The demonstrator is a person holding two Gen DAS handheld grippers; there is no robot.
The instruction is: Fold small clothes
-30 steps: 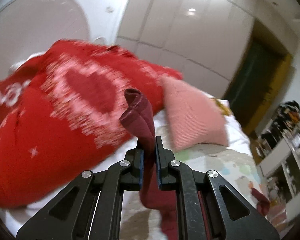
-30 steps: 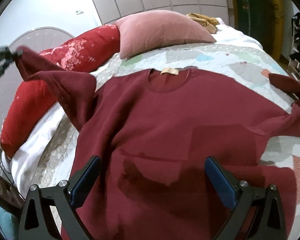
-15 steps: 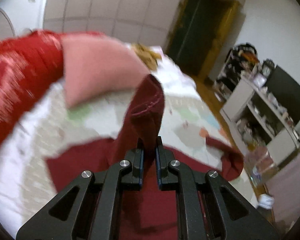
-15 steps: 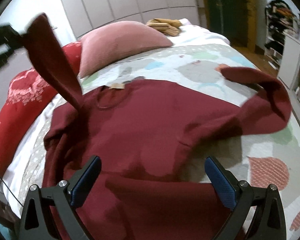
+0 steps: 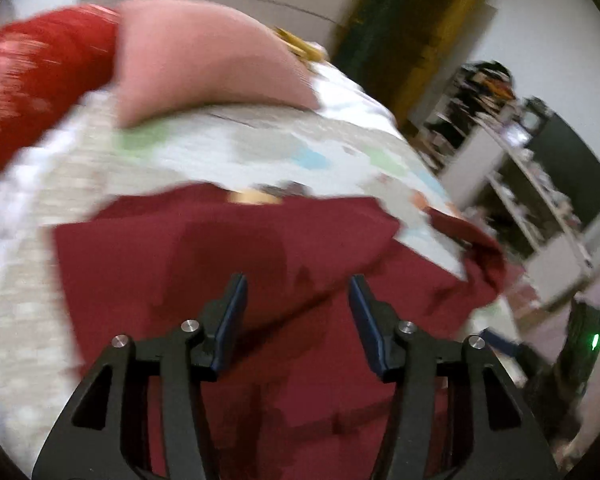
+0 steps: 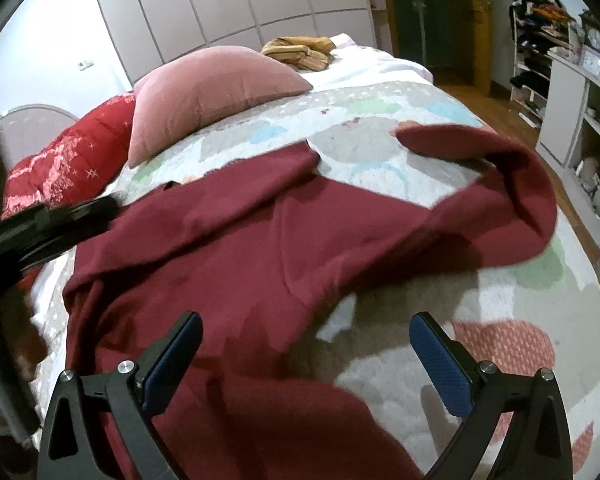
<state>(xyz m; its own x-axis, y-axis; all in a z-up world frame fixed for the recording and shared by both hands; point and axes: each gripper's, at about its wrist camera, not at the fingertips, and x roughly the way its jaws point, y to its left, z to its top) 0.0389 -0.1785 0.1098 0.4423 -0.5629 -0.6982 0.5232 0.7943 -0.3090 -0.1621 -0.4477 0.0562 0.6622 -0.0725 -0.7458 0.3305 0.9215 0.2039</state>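
A dark red sweater (image 6: 260, 240) lies spread on a patterned quilt (image 6: 500, 300). Its left sleeve is folded in across the chest, and its right sleeve (image 6: 512, 184) curls outward on the quilt. My left gripper (image 5: 296, 284) hovers over the sweater (image 5: 260, 248) near the collar; its jaws are opening and nothing is between them. That left gripper (image 6: 52, 224) shows dark at the left edge of the right wrist view. My right gripper (image 6: 306, 332) stands wide open above the sweater's lower right side, holding nothing.
A pink pillow (image 6: 212, 88) and a red patterned duvet (image 6: 64, 164) lie at the head of the bed. A tan folded item (image 6: 300, 50) sits behind the pillow. White shelving (image 6: 572, 92) stands past the bed's right edge, across a strip of wooden floor.
My left gripper carried the sleeve from the left over the sweater's body, came down and let it go. The sleeve now lies across the chest. The right gripper shifted right, staying open.
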